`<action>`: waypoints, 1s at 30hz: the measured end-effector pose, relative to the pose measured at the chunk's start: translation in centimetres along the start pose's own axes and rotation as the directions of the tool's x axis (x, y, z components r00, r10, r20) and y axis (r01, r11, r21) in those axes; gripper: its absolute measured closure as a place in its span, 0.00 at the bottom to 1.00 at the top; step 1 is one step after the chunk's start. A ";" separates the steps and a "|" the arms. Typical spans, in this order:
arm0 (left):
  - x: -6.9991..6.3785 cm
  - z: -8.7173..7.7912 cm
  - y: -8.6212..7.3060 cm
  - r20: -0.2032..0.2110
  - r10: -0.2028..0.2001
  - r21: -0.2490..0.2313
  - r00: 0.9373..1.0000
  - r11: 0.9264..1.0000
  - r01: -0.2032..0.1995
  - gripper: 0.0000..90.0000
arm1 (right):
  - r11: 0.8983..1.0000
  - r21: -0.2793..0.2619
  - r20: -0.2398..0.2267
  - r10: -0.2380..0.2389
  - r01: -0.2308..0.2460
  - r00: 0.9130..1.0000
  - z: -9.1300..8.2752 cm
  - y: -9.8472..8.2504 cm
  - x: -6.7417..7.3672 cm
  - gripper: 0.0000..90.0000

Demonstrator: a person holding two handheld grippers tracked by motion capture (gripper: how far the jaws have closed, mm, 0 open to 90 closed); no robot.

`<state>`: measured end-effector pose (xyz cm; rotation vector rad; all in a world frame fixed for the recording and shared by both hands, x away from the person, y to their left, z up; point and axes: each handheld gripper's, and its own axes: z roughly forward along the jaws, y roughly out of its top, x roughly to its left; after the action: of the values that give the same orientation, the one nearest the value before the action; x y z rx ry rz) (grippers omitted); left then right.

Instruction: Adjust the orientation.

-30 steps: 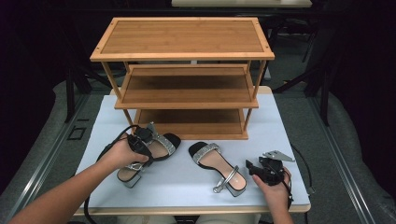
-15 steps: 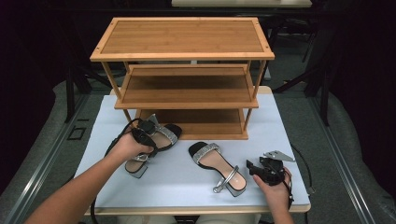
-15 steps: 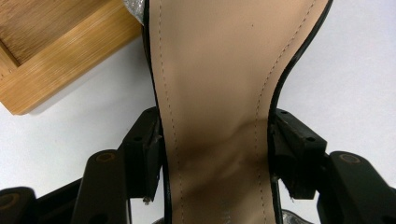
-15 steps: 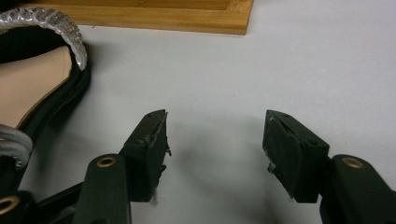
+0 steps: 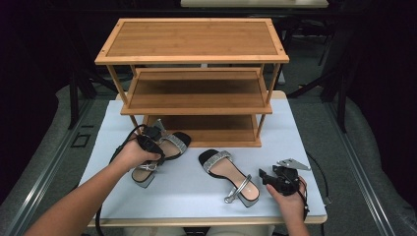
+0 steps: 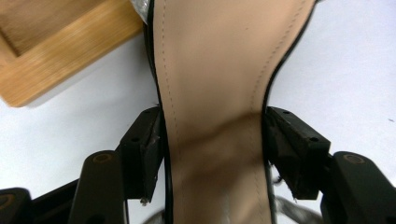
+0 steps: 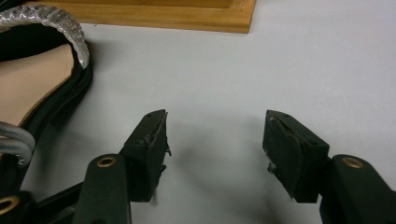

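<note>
On the white surface (image 5: 196, 191), our left tool (image 5: 156, 138) straddles one sandal (image 5: 162, 152) before the bamboo rack (image 5: 194, 73), its jaws just easing wider; our right tool (image 5: 268, 177) rests open beside the other sandal (image 5: 228, 174).

A white table top (image 5: 314, 147) carries a three-tier wooden shoe rack (image 5: 196, 83) at its far middle. Two sandals lie directly on the top near the rack: one to the left (image 5: 162, 152), one nearer, toward the right (image 5: 228, 174).
</note>
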<state>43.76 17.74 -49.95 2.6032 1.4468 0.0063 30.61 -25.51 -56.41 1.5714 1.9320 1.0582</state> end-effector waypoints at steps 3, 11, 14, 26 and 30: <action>0.2 -1.1 -0.4 0.022 0.004 -0.031 1.000 1.000 -0.003 0.44 | 1.000 0.000 -0.002 0.002 -0.002 1.000 0.0 0.0 0.0 0.44; 1.1 -7.9 -4.8 0.065 0.046 -0.156 0.997 0.987 -0.035 0.49 | 1.000 -0.003 -0.001 0.001 -0.001 1.000 0.0 0.0 0.1 0.44; 1.5 -9.6 -6.9 0.068 0.067 -0.200 0.995 0.979 -0.052 0.50 | 1.000 -0.006 0.002 0.003 -0.003 1.000 0.0 0.0 0.1 0.44; 2.2 -6.4 -12.5 0.070 0.104 -0.192 0.992 0.977 -0.089 0.53 | 1.000 -0.005 0.000 0.000 0.000 1.000 0.0 0.0 0.3 0.44; 2.4 -4.2 -12.8 0.086 0.108 -0.159 0.990 0.983 -0.093 0.58 | 1.000 -0.004 0.002 0.001 -0.001 1.000 0.0 0.0 0.3 0.44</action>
<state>33.84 26.99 -47.87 2.5116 1.2310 0.0078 30.57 -25.25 -56.40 1.5715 1.9263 1.0597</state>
